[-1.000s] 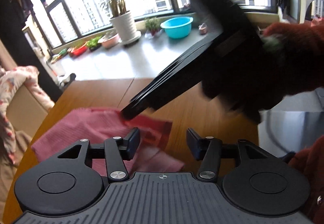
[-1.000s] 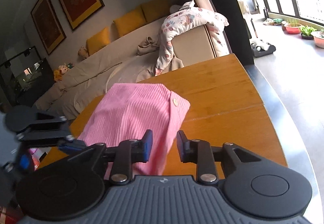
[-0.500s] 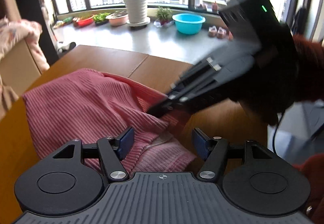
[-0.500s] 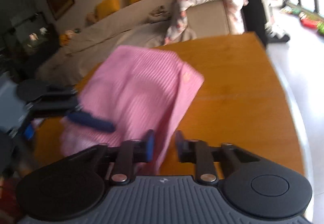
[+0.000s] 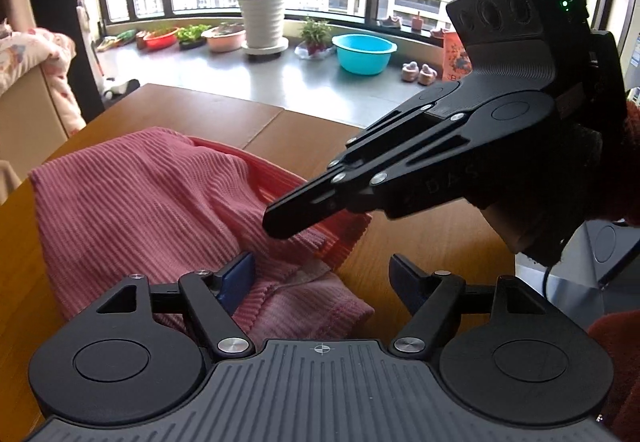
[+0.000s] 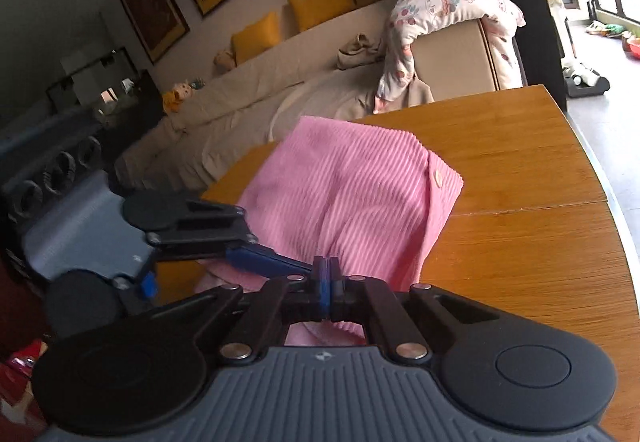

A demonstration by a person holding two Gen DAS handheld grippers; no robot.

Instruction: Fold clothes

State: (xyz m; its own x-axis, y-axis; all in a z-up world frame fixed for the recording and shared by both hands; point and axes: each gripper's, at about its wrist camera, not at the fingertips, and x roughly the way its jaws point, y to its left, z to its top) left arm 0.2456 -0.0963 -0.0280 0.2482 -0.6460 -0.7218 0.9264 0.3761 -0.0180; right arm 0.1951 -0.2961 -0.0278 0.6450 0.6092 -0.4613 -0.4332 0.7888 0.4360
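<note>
Right gripper (image 6: 329, 292): angled down over the near edge of the pink ribbed knit garment (image 6: 352, 194), jaws pressed together. In the left wrist view its closed tip (image 5: 280, 224) sits on the folded edge of the cloth; can't tell from either view whether any fabric is pinched between the pads. A rust-red knit sleeve (image 5: 630, 170) shows behind it.

Left gripper (image 5: 324, 278): low and level, jaws spread wide. Its blue left finger pad (image 5: 236, 282) touches the garment's near fold; the right finger is over bare wood, clear of the cloth. In the right wrist view it comes in from the left (image 6: 256, 256), with one blue finger reaching to just beside the right gripper's tips.

Surface: brown wooden table (image 6: 520, 242) with a seam across it and a rounded edge.

Room:
- Far side, by the windows: a tall plant in a white ribbed pot (image 5: 262, 20), a turquoise plastic basin (image 5: 364, 52) and small red and pink planters on grey floor.
- Other way: long beige sofa (image 6: 280, 90) with mustard-yellow cushions (image 6: 320, 6), a floral-print garment (image 6: 436, 22) draped over its end, framed pictures on the wall.

Pink garment: lies folded on the table, towards its left side, button (image 6: 438, 178) visible near the right edge. Its near end lies between the left gripper's spread fingers and under the right gripper's tip.
</note>
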